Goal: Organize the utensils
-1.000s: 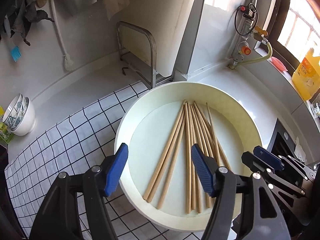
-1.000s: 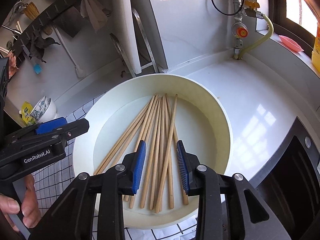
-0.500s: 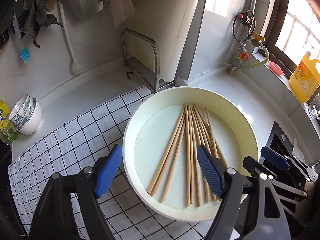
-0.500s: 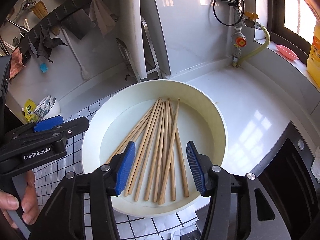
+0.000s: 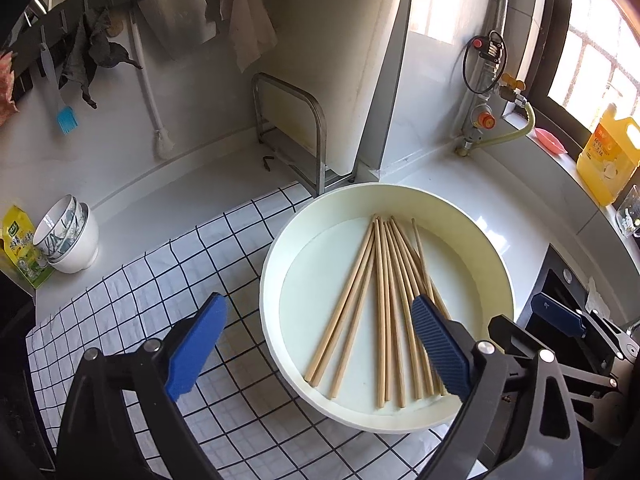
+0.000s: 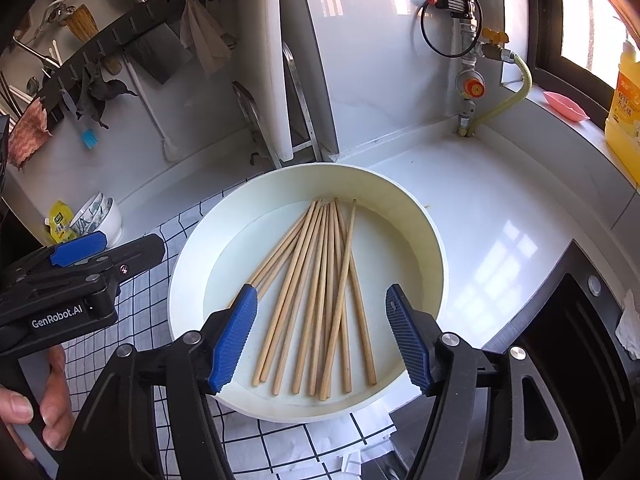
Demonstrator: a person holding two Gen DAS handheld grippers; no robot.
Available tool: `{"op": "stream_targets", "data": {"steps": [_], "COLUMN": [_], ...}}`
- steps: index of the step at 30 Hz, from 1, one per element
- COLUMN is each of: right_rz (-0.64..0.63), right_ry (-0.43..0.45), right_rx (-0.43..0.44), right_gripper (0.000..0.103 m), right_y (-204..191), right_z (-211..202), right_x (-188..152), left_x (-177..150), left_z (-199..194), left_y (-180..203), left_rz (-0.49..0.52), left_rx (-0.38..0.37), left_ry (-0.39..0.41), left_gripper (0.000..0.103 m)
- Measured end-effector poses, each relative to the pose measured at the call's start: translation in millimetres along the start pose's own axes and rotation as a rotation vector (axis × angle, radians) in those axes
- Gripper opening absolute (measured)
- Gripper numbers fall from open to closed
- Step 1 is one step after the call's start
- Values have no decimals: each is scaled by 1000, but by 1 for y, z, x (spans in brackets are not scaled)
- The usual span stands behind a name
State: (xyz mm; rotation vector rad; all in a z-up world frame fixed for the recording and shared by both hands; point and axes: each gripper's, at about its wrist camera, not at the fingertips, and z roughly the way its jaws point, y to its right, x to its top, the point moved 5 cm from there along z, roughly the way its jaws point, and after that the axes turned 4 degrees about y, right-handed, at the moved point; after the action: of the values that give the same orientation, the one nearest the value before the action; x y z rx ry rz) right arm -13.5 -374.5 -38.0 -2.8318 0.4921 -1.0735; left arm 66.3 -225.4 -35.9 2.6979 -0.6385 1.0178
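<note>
Two pairs of tongs over a basin of chopsticks: nearest us, our left tongs (image 5: 316, 344) are opening very wide, one blue pad over the checked cloth (image 5: 160, 280) outside the basin's rim, the other above the chopsticks, with nothing between them. Our right tongs (image 6: 320, 332) are likewise opening and empty, their pads straddling the near ends of the sticks without touching them.

The chopsticks (image 6: 320, 288) lie loose on the floor of the round cream basin (image 6: 436, 248), fanned out at the near ends and gathered towards the far side, a few crossing one another. The basin sits partly on the cloth and partly on the white counter (image 6: 500, 208).

We see three risks from here. Closing on crossed sticks could pinch one and lever its neighbours up or scatter them, because the fan is uneven. Smooth, thin, round sticks may roll out of the ribbed pads if gripped near one end. And a pad caught on the rim could shove the basin across the cloth.

Beyond the basin stand a metal rack (image 5: 296, 132) and a stack of bowls (image 5: 68, 236); where the sticks should go, we cannot tell.
</note>
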Motion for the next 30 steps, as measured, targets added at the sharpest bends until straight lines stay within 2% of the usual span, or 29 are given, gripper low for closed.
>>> {"op": "stream_targets", "data": {"steps": [13, 30], "right_rz": [-2, -6], "right_ry": [5, 9], "right_rx": [-11, -14], "right_gripper": [66, 66], "right_y": [-1, -2], "right_z": [-8, -9], "right_x": [-1, -1], "left_x": [0, 2], "left_z": [-6, -9], "left_y": [-4, -3], "left_rz": [-3, 5], "left_rx": [29, 32], "left_ry": [-10, -10], "left_gripper": [97, 97]}}
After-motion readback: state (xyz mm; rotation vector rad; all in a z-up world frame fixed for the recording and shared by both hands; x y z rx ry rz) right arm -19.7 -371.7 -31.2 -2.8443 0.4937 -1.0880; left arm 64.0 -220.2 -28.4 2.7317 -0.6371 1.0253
